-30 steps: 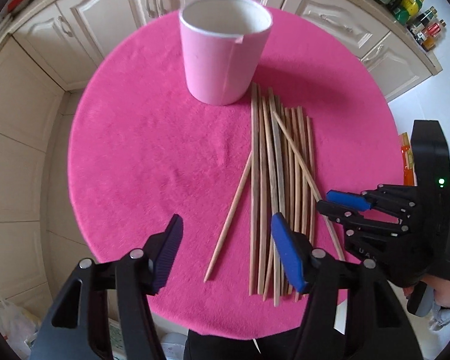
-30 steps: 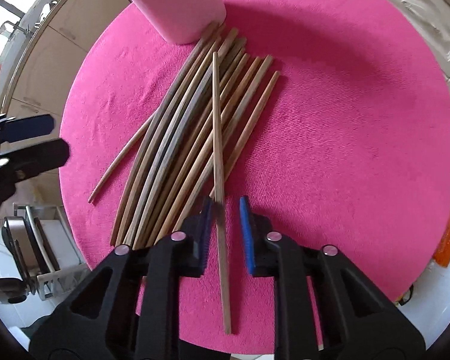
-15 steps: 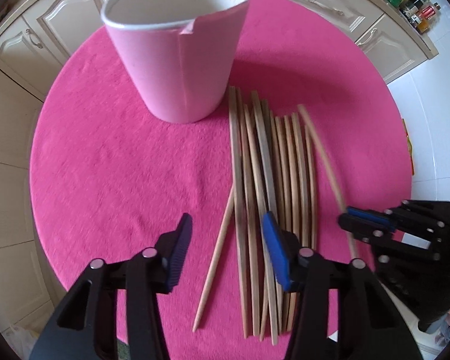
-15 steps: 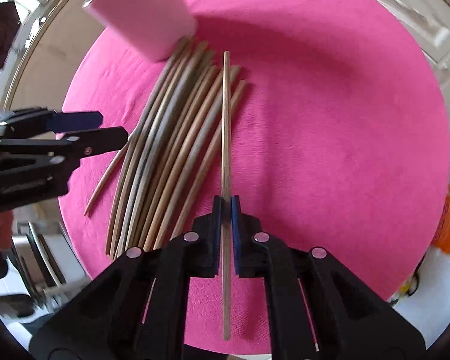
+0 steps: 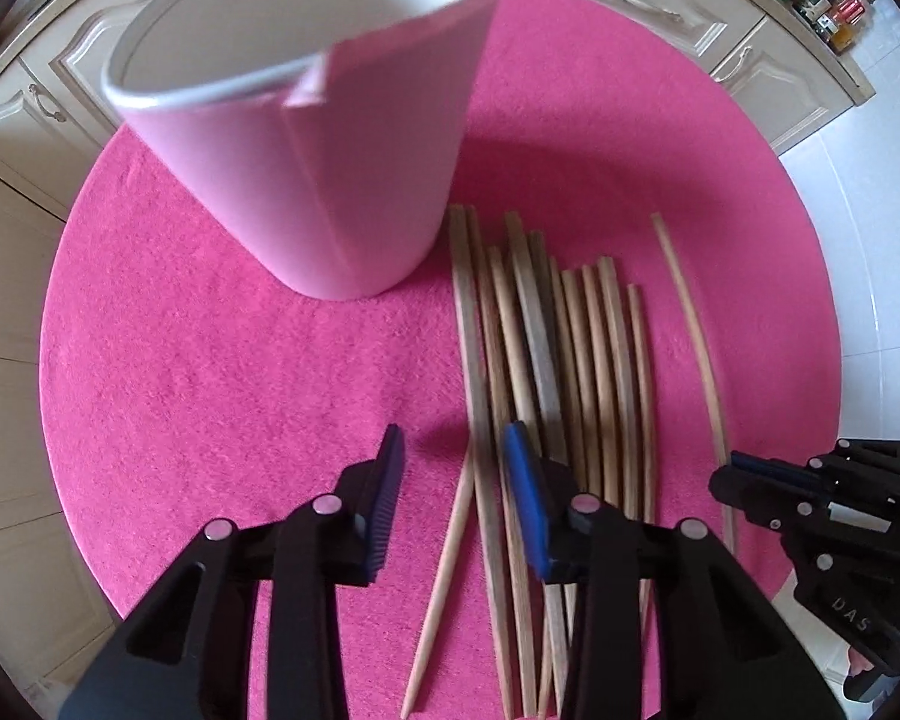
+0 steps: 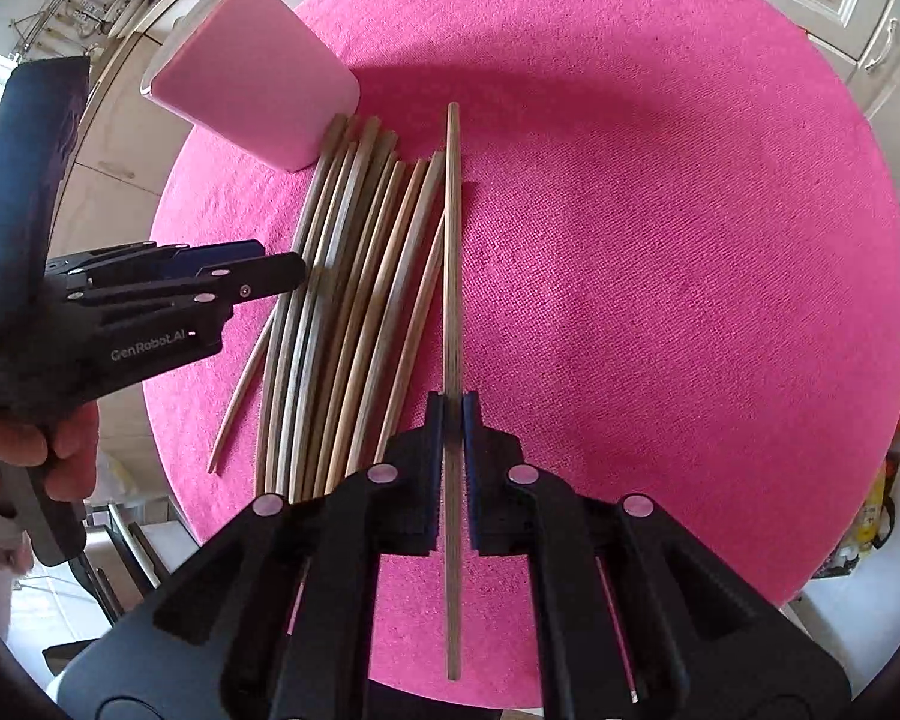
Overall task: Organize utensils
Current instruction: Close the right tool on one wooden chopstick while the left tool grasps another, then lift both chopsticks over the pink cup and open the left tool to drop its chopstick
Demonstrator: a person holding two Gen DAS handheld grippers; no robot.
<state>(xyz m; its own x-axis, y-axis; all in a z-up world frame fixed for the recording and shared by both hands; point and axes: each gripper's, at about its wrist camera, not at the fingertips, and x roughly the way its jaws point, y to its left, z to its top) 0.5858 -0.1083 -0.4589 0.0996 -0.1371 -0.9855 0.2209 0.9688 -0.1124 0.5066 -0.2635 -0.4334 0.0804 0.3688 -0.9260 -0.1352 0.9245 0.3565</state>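
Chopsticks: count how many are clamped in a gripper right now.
1. One chopstick sits clamped in the shut right gripper, pointing ahead over the pink cloth. The left gripper is open, holding none; the other chopsticks lie bundled beside the pink cup.

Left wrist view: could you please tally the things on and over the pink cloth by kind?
Pink cup: 1
Loose chopsticks: about 11, overlapping
Held chopstick: 1
Grippers: 2, left gripper and right gripper
Total: about 15

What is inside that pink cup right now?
Nothing shows inside the pink cup: the left camera sees only its bare white inner wall below the rim. The bottom is hidden by the near wall. The chopsticks lie on the pink cloth beside it.
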